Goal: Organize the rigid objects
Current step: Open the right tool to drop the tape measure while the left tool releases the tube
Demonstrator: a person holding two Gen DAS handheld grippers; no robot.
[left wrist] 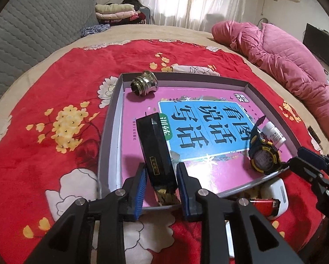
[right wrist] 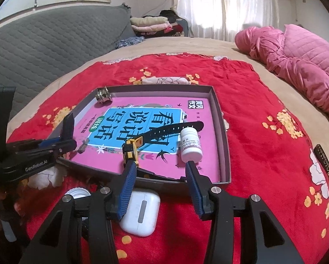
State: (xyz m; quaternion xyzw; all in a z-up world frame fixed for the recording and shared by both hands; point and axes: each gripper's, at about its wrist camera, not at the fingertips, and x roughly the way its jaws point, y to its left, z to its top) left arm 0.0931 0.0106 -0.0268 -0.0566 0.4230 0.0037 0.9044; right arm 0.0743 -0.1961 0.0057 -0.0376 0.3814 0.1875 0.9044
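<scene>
Left hand-held gripper [left wrist: 161, 186] has its blue ribbed pads spread, w/ a black rectangular block [left wrist: 156, 151] between them; pads look just clear of its sides, so not pinching. Block is glossy, hard-edged, gold label on top, near end propped over the tray's front rim, far end on the book. Right hand-held gripper [right wrist: 160, 177] also spread, holding nothing, tips at the tray's front wall.

Tray [left wrist: 111, 118] is a shallow grey cardboard box lid, w/ a glossy pink book [left wrist: 210, 171] w/ blue title panel lying flat inside. On the book: round ribbed metal fitting [left wrist: 144, 84] in the far left corner; yellow-black digital watch [left wrist: 264, 158] w/ dark rubber strap near the front right; small white plastic pill bottle [right wrist: 190, 144] on its side just beside the watch.

Outside the tray, near its front edge: smooth white earbud case [right wrist: 141, 211], red lighter [left wrist: 266, 205], white ribbed bottle cap [right wrist: 77, 192].

All sits on a plush red floral blanket [left wrist: 43, 154] over a tan bed. Pink quilted jacket [left wrist: 280, 66] at the right, grey quilted sofa [left wrist: 32, 33] left, folded clothes [left wrist: 118, 12] and white curtains [left wrist: 197, 0] behind.
</scene>
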